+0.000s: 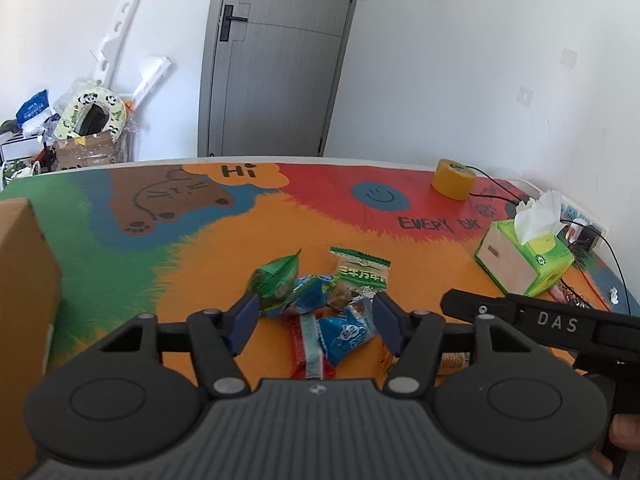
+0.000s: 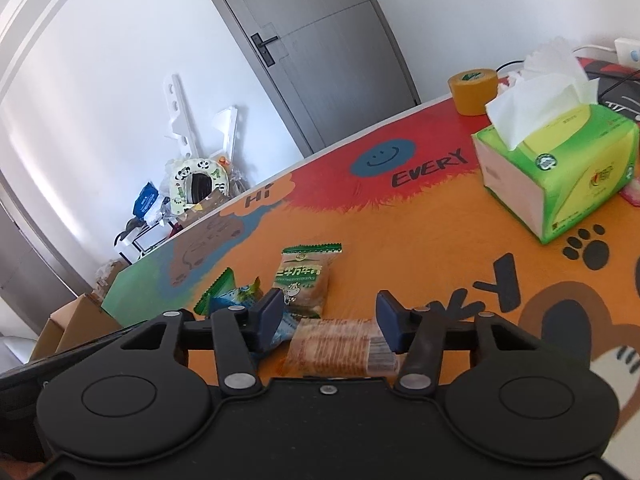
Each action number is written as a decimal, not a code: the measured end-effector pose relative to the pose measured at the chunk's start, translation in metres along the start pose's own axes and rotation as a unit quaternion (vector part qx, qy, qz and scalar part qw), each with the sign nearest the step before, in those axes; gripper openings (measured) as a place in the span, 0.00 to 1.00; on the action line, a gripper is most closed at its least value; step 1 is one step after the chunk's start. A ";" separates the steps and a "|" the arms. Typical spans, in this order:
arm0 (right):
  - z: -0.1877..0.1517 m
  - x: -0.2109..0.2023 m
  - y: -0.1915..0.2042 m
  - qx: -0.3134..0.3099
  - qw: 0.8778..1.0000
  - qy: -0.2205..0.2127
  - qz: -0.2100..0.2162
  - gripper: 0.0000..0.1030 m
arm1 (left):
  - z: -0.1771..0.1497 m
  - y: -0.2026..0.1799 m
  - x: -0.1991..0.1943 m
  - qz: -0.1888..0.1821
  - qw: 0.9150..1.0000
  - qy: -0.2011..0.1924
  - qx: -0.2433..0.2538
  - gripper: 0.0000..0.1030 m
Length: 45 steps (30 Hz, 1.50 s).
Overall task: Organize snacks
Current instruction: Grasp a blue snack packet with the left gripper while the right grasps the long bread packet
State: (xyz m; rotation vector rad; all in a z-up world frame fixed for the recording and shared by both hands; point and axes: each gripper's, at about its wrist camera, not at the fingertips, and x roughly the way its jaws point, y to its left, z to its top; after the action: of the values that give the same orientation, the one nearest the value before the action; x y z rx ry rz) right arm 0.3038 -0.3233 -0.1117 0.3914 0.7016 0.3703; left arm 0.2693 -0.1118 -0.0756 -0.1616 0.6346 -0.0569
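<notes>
The right gripper (image 2: pixel 326 318) straddles the biscuit packet (image 2: pixel 338 346), part-open, its long axis running three to nine o'clock (pads not visibly pressing); left gripper (image 1: pixel 314 322), part-open, brackets the snack pile (image 1: pixel 316 300).

In the left wrist view, bare orange tabletop (image 1: pixel 224 256) lies open left of the heap of crinkly snack packets (image 1: pixel 320 300) at centre. A brown cardboard box (image 1: pixel 24 300) blocks the left edge; a green tissue box (image 1: pixel 524 260) and yellow tape roll (image 1: pixel 454 178) stand at right.
</notes>
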 end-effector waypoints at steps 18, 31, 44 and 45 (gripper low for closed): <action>-0.007 0.018 -0.029 0.027 0.999 0.035 0.001 0.48 | -0.007 -0.022 0.047 -0.016 0.999 0.041 0.020 0.48; -0.018 0.001 -0.033 0.028 0.999 0.038 0.000 0.48 | -0.022 -0.032 0.054 -0.031 0.998 0.051 0.030 0.29; -0.030 -0.007 -0.016 0.007 0.999 0.038 0.002 0.48 | -0.023 -0.018 0.023 -0.032 0.999 0.032 0.011 0.24; -0.031 -0.008 -0.014 0.005 0.999 0.038 0.002 0.48 | -0.024 -0.016 0.020 -0.031 0.999 0.030 0.010 0.24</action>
State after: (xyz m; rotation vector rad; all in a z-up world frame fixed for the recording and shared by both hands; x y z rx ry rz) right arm 0.2794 -0.3326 -0.1360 0.3890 0.7780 0.3868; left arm 0.2711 -0.1332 -0.1034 -0.1602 0.6876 -0.1293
